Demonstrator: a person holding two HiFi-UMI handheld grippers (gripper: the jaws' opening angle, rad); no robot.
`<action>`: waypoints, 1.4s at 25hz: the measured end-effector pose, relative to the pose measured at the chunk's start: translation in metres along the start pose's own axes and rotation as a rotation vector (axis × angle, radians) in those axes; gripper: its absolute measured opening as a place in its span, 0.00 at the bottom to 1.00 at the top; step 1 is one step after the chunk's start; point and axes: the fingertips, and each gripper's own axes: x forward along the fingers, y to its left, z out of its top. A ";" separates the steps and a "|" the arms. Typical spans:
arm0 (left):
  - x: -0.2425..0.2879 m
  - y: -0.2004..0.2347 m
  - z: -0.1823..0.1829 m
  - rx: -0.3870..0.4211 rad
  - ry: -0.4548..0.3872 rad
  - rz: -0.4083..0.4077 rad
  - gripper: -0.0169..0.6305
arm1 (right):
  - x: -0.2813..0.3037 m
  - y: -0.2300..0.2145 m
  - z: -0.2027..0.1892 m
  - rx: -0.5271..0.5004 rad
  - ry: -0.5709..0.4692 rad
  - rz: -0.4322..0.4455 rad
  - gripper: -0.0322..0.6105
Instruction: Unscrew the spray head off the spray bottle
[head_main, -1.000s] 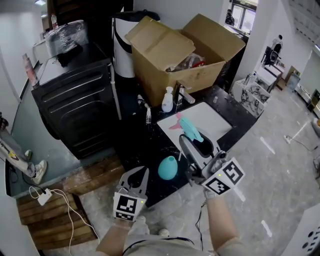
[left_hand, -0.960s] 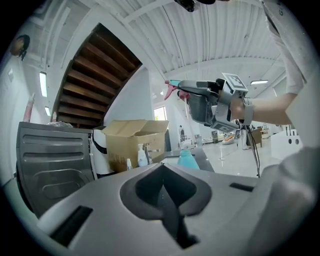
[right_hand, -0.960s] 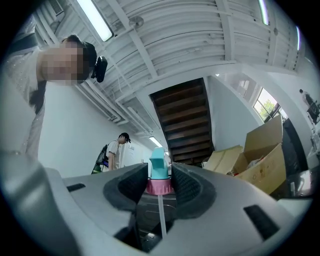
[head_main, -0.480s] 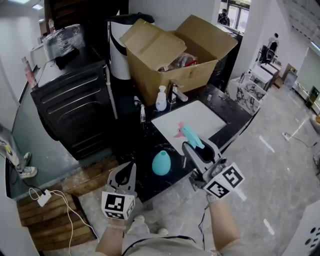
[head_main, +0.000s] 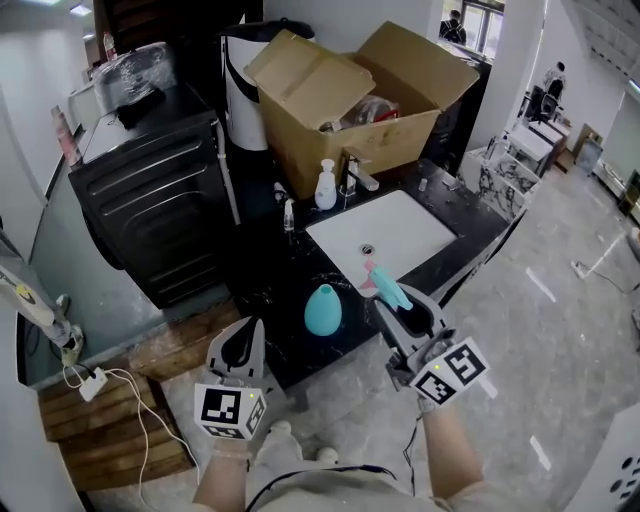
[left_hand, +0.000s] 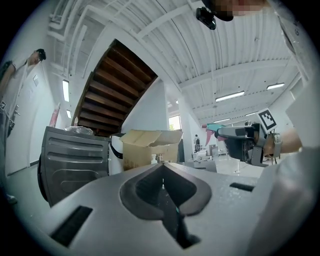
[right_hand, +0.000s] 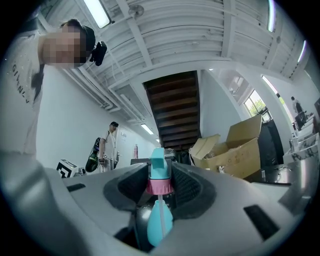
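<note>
Teal spray bottle (head_main: 322, 310) stands uncapped (spray head (right_hand: 159, 172) in right gripper (head_main: 403, 305)).

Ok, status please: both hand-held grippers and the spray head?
Left hand-held gripper shut, empty. Right hand-held gripper shut on spray head, already off. Teal spray bottle upright on black counter. Nothing between them.

Glossy black stone is covering the countertop (head_main: 262, 292); the spray bottle (head_main: 322, 311) and spray head (head_main: 389, 289) are showing smooth plastic; matt cardboard is forming the box (head_main: 330, 110).
</note>
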 end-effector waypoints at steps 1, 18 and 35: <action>-0.002 -0.001 -0.001 0.000 0.002 0.004 0.03 | -0.003 0.001 -0.003 0.003 0.006 -0.003 0.28; -0.032 -0.003 -0.015 -0.033 0.016 0.047 0.03 | -0.027 0.007 -0.027 0.001 0.037 -0.030 0.28; -0.048 -0.001 -0.012 -0.022 -0.003 0.087 0.03 | -0.034 0.016 -0.034 0.004 0.052 -0.025 0.28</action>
